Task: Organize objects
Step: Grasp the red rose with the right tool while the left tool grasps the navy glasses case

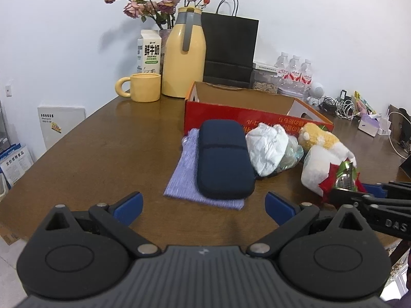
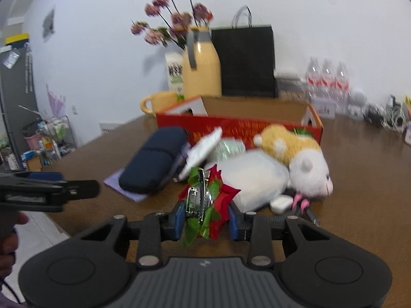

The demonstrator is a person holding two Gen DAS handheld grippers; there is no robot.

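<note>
My right gripper (image 2: pixel 206 218) is shut on a red and green leafy ornament (image 2: pixel 205 195) with a silver piece in it, held just above the wooden table (image 2: pixel 364 179). In the left wrist view that ornament (image 1: pixel 341 177) shows at the far right. My left gripper (image 1: pixel 203 202) stands open with nothing between its fingers, just short of a navy zip case (image 1: pixel 223 159) lying on a lilac cloth (image 1: pixel 185 172). Beside the case lie a crumpled white bag (image 1: pixel 267 146) and a yellow and white plush toy (image 2: pixel 295 151). Behind them is an open red cardboard box (image 1: pixel 213 115).
At the back stand a yellow jug (image 1: pixel 185 59), a yellow mug (image 1: pixel 143 87), a milk carton (image 1: pixel 149 51), a black paper bag (image 1: pixel 228 48) and water bottles (image 1: pixel 295 69). Cables (image 1: pixel 339 105) clutter the far right. A small white case (image 2: pixel 281 202) lies beside the plush.
</note>
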